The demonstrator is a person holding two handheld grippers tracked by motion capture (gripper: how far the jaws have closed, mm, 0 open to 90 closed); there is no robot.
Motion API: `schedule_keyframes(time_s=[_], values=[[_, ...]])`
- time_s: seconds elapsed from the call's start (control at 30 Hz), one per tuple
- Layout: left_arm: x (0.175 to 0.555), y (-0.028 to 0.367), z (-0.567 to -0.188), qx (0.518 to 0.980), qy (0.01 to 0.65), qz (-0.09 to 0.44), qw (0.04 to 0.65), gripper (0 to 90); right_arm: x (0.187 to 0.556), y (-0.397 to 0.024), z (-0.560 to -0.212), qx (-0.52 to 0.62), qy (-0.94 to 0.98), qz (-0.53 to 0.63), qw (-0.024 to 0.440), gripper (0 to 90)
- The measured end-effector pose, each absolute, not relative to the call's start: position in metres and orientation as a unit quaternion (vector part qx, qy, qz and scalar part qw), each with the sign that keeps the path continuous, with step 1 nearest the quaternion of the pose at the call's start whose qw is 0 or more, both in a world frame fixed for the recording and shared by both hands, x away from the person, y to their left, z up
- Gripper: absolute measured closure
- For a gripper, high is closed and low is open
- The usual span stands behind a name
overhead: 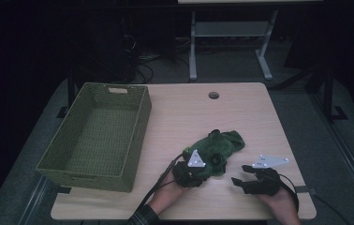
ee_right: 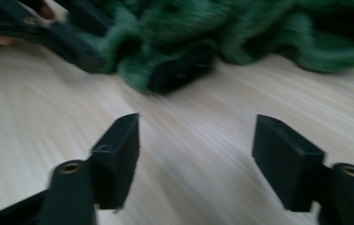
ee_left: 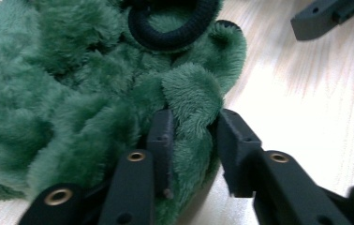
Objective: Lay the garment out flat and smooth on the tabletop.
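Green plush cloth (overhead: 215, 151) lies crumpled on the pale wooden bench (overhead: 240, 112), just below the middle of the high view, with a black elastic ring (ee_left: 170, 28) on it. My left tongs (ee_left: 191, 136) pinch a fold at the cloth's near edge, the pile bulging between the two pads. My right tongs (ee_right: 196, 157) hover spread over bare wood at the lower right of the high view, just beside the cloth, with nothing between the pads. A woven green basket (overhead: 55, 154) sits at the left, well apart from the cloth.
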State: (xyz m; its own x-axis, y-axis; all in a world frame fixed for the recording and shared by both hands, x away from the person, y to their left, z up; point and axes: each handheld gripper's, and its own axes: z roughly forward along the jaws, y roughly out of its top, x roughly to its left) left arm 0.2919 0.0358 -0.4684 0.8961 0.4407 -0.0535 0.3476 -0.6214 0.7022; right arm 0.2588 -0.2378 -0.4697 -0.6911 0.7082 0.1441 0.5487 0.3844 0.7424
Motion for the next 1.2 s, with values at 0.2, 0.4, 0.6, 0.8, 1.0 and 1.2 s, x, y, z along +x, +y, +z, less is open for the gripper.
schedule_keyframes(time_s=[0.2, 0.4, 0.6, 0.8, 1.0, 1.2], values=[[0.295, 0.038, -0.47, 0.891, 0.232, 0.046, 0.387, 75.7, 0.264, -0.222, -0.471, 0.37, 0.83, 0.413, 0.068, 45.6], [0.296, 0.039, -0.468, 0.884, 0.241, 0.028, 0.399, 82.5, 0.272, -0.207, -0.472, 0.374, 0.83, 0.409, 0.06, 61.8], [0.297, 0.04, -0.464, 0.875, 0.246, 0.008, 0.417, 83.2, 0.274, -0.204, -0.469, 0.374, 0.833, 0.4, 0.077, 83.5], [0.295, 0.046, -0.448, 0.864, 0.246, 0.0, 0.44, 83.1, 0.273, -0.214, -0.464, 0.375, 0.829, 0.406, 0.088, 84.7], [0.297, 0.059, -0.433, 0.851, 0.252, 0.001, 0.46, 83.1, 0.271, -0.225, -0.457, 0.376, 0.825, 0.409, 0.104, 85.0], [0.301, 0.078, -0.426, 0.839, 0.271, 0.009, 0.471, 83.1, 0.269, -0.236, -0.452, 0.38, 0.823, 0.405, 0.12, 85.1]])
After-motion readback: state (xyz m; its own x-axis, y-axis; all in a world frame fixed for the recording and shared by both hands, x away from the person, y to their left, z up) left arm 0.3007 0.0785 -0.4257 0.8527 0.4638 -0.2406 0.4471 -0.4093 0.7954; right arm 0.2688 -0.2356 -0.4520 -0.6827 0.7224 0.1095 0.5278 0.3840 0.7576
